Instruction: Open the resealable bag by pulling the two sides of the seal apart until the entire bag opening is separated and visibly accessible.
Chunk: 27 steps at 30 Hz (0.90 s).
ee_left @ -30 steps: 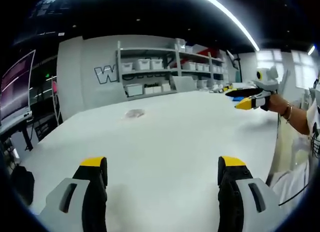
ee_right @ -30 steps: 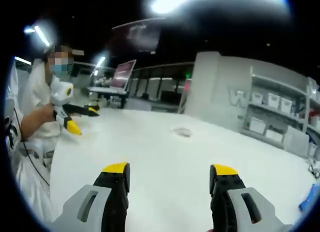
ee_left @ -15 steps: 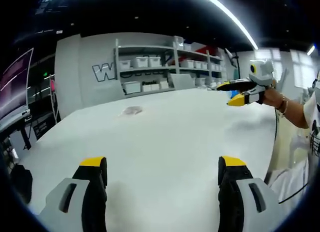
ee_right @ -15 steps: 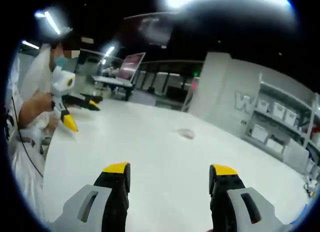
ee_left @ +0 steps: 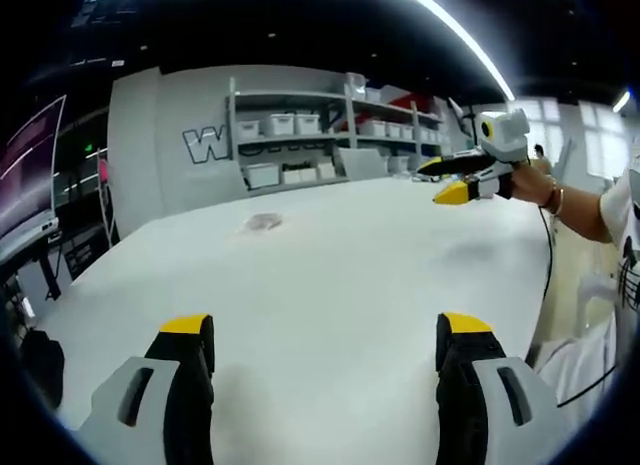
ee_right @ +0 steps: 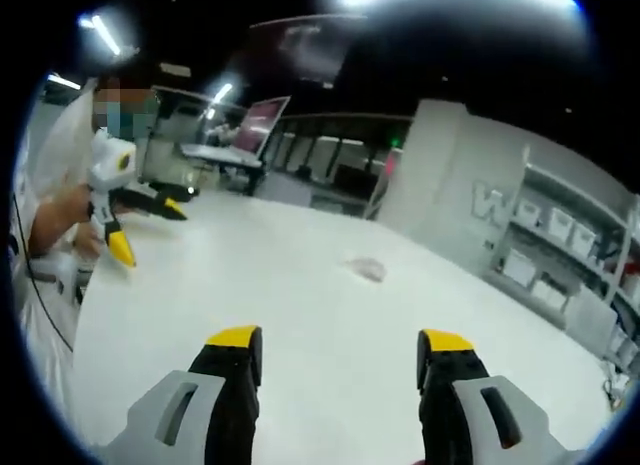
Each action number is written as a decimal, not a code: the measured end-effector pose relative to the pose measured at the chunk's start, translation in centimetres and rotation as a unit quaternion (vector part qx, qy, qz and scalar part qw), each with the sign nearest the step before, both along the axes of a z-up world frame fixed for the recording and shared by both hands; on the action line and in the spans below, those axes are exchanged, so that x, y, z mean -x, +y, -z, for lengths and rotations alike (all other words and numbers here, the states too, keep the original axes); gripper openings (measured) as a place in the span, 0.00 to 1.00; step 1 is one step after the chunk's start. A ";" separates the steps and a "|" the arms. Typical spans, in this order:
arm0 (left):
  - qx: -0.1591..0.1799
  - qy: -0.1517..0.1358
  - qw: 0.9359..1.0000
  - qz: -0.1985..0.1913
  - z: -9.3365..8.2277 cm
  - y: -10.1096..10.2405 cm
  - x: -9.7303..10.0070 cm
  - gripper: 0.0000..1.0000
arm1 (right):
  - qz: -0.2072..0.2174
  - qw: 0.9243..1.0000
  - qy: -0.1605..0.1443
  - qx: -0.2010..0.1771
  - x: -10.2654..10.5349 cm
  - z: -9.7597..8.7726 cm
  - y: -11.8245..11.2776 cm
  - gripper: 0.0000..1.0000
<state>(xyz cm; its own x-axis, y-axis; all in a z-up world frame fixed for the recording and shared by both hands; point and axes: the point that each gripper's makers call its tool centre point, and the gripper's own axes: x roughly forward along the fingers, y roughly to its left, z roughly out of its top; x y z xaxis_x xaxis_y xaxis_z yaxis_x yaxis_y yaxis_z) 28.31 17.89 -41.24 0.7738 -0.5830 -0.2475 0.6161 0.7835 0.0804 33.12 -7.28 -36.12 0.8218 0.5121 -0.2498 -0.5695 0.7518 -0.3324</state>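
Note:
A small clear resealable bag lies flat on the white table, far from both grippers; in the right gripper view the bag sits past mid-table. My left gripper is open above the near part of the table, nothing between its jaws. My right gripper is open too, held over the table with nothing in it. In the left gripper view the right gripper comes in from the right, held by a hand. In the right gripper view the left gripper shows at the left, jaws apart.
Grey shelves with white bins stand behind the table's far edge. A monitor stands at the left. The person holding the grippers stands at the table's side.
Both views have shifted slightly with the hands. In the left gripper view the right gripper has risen and moved left. The bag has not moved.

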 end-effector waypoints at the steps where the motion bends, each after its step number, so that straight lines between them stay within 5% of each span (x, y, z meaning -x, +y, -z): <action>1: 0.000 -0.001 1.000 -0.001 -0.1 0.1 0.0 0.91 | 0.001 1.000 0.002 0.001 -0.2 0.1 0.0 0.62; 27: -0.005 -0.004 1.000 0.001 -0.3 -0.1 0.2 0.91 | -0.009 0.999 0.001 0.035 -3.8 -0.1 1.3 0.57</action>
